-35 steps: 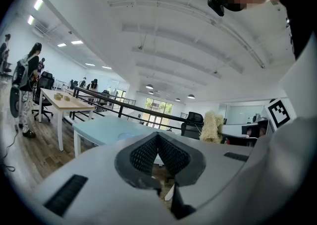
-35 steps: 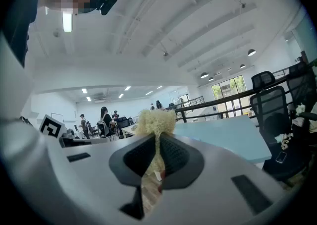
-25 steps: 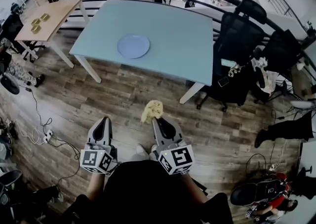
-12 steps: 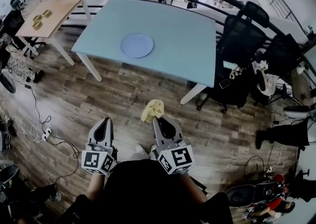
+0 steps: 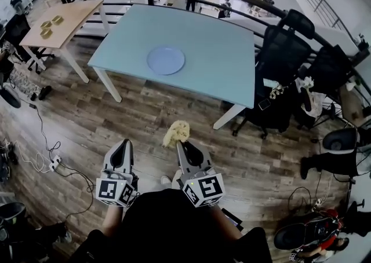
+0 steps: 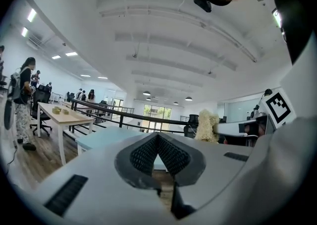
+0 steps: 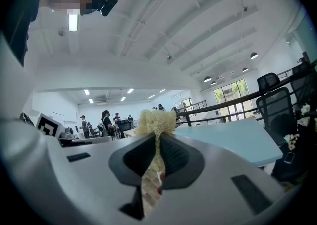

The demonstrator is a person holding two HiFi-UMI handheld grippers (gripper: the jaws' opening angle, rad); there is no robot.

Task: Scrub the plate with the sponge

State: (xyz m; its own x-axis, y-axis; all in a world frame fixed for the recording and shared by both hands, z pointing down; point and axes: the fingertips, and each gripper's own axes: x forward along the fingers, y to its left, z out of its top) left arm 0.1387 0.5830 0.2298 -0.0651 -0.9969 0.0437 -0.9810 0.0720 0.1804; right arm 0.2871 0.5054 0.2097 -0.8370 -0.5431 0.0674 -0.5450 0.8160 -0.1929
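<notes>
Yellow fibres only half on show: lower part of the one sponge (image 5: 177, 131) squeezed out of sight between the pads of the right gripper (image 5: 181, 147), frizzy top sticking out past the tips. Hands hidden under the marker cubes (image 5: 204, 189) and dark clothing (image 5: 168, 221). Small yellowish pieces (image 5: 49, 23) on a wooden table (image 5: 66, 13) at far left, too small to name. Counted: one sponge, one round pale-blue plate (image 5: 166, 60), one light-blue worktop (image 5: 226, 53), two grippers. Plate flat on that worktop, toward its near-left part, well apart from both grippers and from the sponge. Jaws of the left gripper (image 5: 121, 145) pressed together with nothing between them. Right gripper clamped on the sponge. Both held low and close to the body over the wooden floor (image 5: 145, 111), side by side, tips pointing forward toward the worktop, right one leaning slightly to the left, sponge in the air above the planks.
</notes>
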